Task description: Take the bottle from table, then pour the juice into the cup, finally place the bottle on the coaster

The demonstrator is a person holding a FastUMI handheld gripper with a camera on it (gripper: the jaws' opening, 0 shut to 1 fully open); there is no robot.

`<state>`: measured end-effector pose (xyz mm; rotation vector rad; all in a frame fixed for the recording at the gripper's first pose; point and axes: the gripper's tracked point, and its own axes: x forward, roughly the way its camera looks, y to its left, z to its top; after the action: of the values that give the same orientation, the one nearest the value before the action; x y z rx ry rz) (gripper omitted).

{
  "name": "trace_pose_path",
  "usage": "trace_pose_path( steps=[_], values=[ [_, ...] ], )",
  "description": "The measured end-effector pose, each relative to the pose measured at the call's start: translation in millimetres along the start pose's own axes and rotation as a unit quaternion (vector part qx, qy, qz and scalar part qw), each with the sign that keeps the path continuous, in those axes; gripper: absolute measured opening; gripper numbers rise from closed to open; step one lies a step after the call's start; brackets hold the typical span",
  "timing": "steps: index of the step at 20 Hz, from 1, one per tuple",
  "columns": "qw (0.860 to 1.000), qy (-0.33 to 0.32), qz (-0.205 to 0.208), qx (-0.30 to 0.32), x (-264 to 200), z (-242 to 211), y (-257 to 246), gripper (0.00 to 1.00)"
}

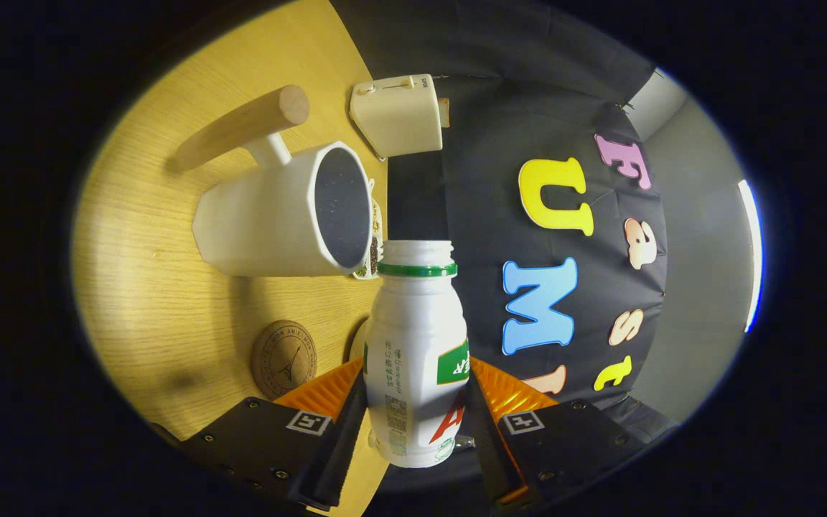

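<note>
My gripper [413, 402] is shut on a white plastic bottle [415, 337] with a green neck ring and no cap, both fingers pressing its sides. The whole view is rolled on its side, so the bottle is held tilted over the table. Its open mouth sits level with the rim of a white cup [281, 212], which has a dark inside and a wooden handle [241, 126]; the mouth is just beside the rim. A round brown coaster [284, 359] lies flat on the wooden table [148, 287], near the fingers and on the cup's side of the bottle.
A cream box-shaped appliance [397, 115] stands on the table beyond the cup. A small patterned item [372, 248] peeks out behind the cup's rim. The table edge runs just past the cup and bottle, with the booth's black cloth wall [500, 129] beyond it.
</note>
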<state>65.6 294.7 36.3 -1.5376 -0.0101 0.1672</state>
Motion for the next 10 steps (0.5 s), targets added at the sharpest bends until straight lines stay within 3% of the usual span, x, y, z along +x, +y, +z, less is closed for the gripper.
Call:
trace_pose_path(
  steps=[10],
  values=[
    [0.998,-0.003,-0.017,-0.057,0,2,-13,0.72]
  ],
)
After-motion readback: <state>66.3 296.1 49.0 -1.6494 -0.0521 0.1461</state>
